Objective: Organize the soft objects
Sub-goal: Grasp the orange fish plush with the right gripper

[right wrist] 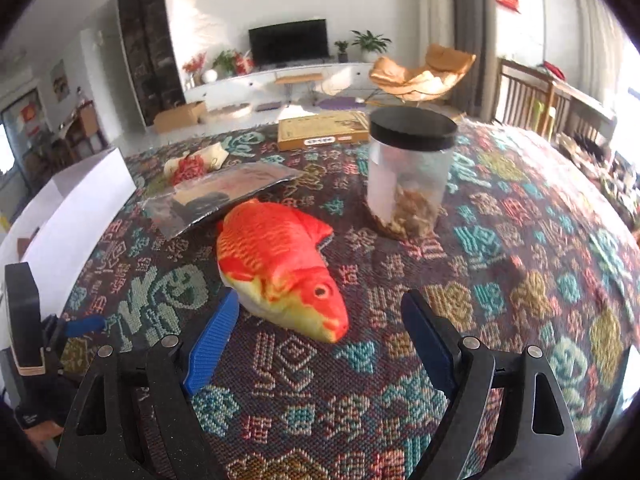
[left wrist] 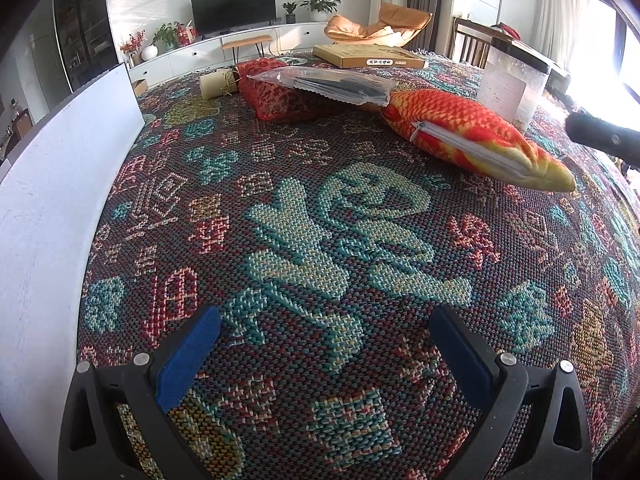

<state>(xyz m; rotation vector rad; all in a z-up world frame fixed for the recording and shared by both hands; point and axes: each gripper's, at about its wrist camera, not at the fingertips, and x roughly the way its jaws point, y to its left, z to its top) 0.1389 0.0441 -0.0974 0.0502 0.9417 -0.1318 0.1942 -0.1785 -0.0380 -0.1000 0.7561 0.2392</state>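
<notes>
- The right gripper, black-framed with blue ribbed pads, has its jaws spread wide and holds nothing
- The red-and-orange plush fish with a yellow belly lies on the woven patterned tablecloth just ahead of the right gripper, at about 11 o'clock from the gap between its fingers; the snout points toward 5 o'clock and sits between the two fingertips without touching either, as far as the view shows
- The left blue pad is just beside the fish's yellow underside; whether they touch I cannot tell
- The left gripper also stands wide open and empty over bare cloth
- From the left wrist view the plush fish is well apart, at about 1 o'clock, its grey zipper facing the camera
- A clear plastic jar with a black lid stands upright at 1 o'clock from the right gripper, beyond the fish
- A clear plastic bag with dark contents lies at 11 o'clock, behind the fish's tail
- A flat tan cardboard box lies at the far edge, at 12 o'clock
- A white open box stands at 9 o'clock of the left gripper
</notes>
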